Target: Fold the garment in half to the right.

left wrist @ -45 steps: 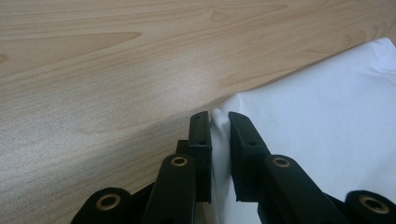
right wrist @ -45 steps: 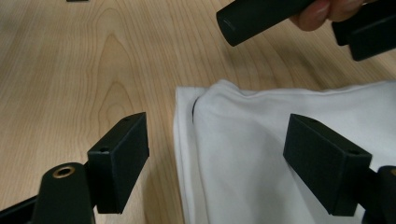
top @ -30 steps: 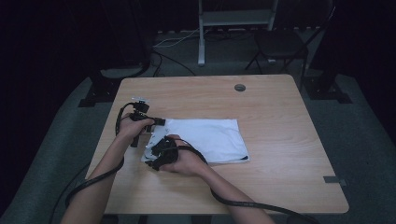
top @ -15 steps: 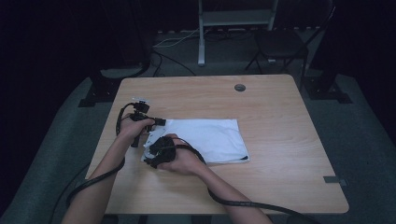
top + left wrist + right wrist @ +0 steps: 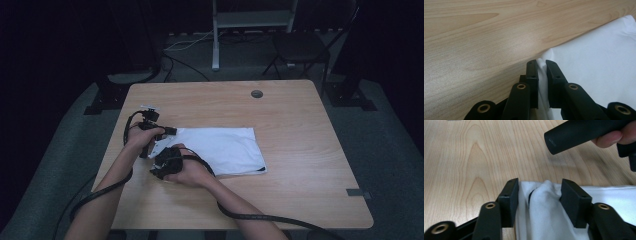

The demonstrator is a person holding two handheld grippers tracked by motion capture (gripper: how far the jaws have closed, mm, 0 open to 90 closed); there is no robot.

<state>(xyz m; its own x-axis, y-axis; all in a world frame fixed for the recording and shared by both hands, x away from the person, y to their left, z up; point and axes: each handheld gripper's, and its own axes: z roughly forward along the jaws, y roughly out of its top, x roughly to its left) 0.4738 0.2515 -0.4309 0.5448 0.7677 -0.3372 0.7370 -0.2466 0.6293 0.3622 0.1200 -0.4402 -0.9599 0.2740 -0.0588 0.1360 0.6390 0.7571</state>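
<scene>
White folded cloth (image 5: 220, 150) is lying at table (image 5: 300, 130) centre. Left gripper (image 5: 159, 136), at the cloth's 10 o'clock corner, is pinching its edge tight. Right gripper (image 5: 159, 167), at 8 o'clock, is straddling a bunched fold, its jaws having just been closing around it.
</scene>
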